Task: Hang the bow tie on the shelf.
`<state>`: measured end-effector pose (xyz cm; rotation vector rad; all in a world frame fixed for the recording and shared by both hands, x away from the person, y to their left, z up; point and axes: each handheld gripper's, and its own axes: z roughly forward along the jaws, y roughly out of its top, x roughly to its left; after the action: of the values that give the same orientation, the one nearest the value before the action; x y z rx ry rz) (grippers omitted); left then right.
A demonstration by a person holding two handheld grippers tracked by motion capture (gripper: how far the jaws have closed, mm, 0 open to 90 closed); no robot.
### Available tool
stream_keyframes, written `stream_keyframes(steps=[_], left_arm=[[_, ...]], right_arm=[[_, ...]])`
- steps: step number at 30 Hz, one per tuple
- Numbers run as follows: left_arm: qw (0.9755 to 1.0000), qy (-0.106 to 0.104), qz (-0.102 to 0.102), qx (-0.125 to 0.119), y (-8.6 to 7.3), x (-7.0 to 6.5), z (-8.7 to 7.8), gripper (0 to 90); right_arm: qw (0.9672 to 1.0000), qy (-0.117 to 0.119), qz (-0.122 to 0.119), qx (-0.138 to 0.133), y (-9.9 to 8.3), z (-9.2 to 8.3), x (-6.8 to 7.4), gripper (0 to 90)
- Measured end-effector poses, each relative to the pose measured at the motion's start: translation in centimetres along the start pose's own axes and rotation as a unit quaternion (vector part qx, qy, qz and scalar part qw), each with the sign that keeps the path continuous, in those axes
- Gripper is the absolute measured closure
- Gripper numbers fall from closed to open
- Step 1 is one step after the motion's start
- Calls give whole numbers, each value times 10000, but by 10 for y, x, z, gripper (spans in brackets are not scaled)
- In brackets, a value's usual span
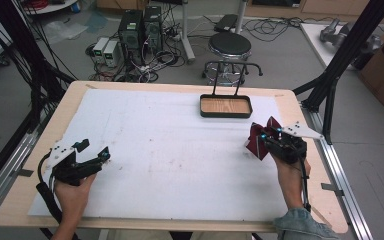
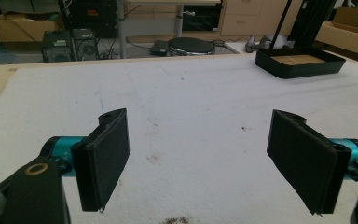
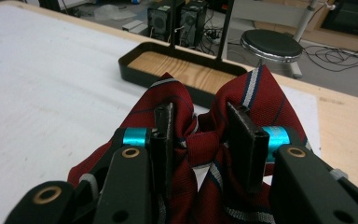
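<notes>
At the right of the high view, the right gripper (image 1: 263, 136) is holding a dark red striped bow tie (image 1: 258, 141) just clear of the white mat (image 1: 170, 150), a little below and to the right of the black tray (image 1: 226, 106) with the wooden floor. In the right gripper view the two black jaws are pinching the bow tie (image 3: 200, 140) at its knotted middle, and the two wings are fanning out to either side, toward the upper centre of the frame, with the tray (image 3: 135, 67) lying beyond them. The left gripper (image 1: 94, 152) is resting low at the lower left of the high view, and in the left gripper view its jaws are standing wide apart with nothing but bare mat (image 2: 191, 116) between the pads (image 2: 107, 154). The bow tie looks light and soft, a woven cloth that will probably fold and sag rather than keep its shape, so the wings are likely flopping whichever way the hand tilts. The knot seems the best place to grip it: it is the thickest, firmest part and keeps both wings balanced. Cloth of this kind is unlikely to slip from padded jaws, and it is not fragile, though a hard squeeze may crease it.
</notes>
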<state>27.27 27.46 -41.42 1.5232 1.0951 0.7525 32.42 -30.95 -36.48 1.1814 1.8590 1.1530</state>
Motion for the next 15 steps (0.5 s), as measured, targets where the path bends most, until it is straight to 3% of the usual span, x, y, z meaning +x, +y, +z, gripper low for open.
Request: stream_keyframes(steps=[12,15], left_arm=[[10000,-37,3,4,0,-1,1,212],[10000,-39,3,4,0,-1,1,212]], right_arm=[[9997,35,183,-183,34,12,-22,637],[9996,-54,208,-192,43,16,-28,637]])
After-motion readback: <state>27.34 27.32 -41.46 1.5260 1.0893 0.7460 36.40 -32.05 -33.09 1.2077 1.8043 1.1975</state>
